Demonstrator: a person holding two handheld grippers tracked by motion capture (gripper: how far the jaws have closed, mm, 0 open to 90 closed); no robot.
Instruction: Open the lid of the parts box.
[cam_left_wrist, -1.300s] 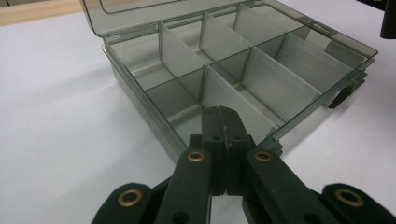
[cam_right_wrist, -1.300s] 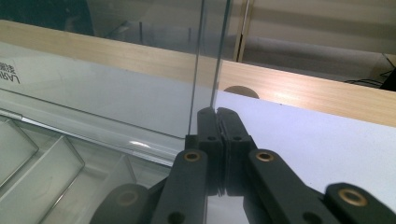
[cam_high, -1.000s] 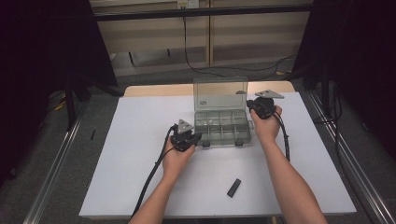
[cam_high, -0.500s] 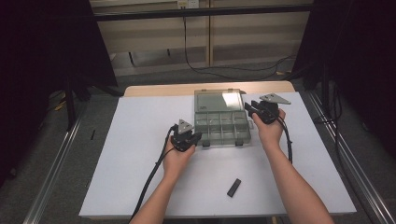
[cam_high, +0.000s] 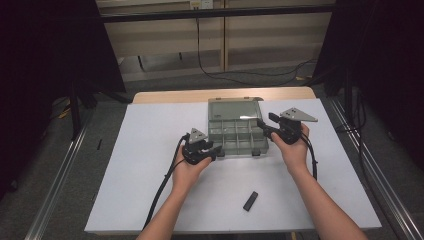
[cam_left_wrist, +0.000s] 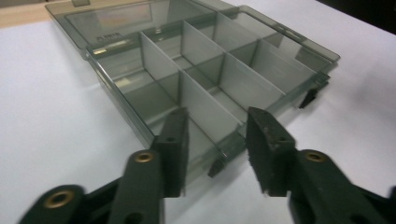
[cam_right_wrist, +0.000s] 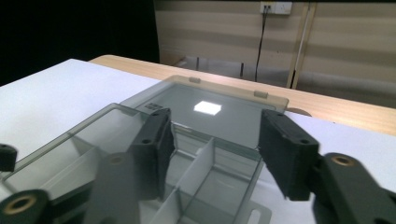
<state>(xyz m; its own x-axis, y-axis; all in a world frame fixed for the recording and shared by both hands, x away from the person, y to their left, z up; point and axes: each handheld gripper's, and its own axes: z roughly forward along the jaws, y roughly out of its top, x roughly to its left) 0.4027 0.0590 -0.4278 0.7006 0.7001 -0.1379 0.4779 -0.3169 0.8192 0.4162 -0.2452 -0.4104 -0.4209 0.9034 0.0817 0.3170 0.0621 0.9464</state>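
Between the two grippers lies the open compartment box, its lid flat toward the far table edge. Left gripper, jaws just opened around the near-left corner, stands nearest; right gripper, also just opened, holds nothing.

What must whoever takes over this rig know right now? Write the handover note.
Left gripper: open, jaws just been opening, at the box's near left corner, no grip on it.
Right gripper: open, jaws just been opening, at the box's right side, holding nothing.
Done: lid lies folded back flat; the compartments look empty.
Left: the small black piece lies on the table near the front edge; probably it goes into the box next.
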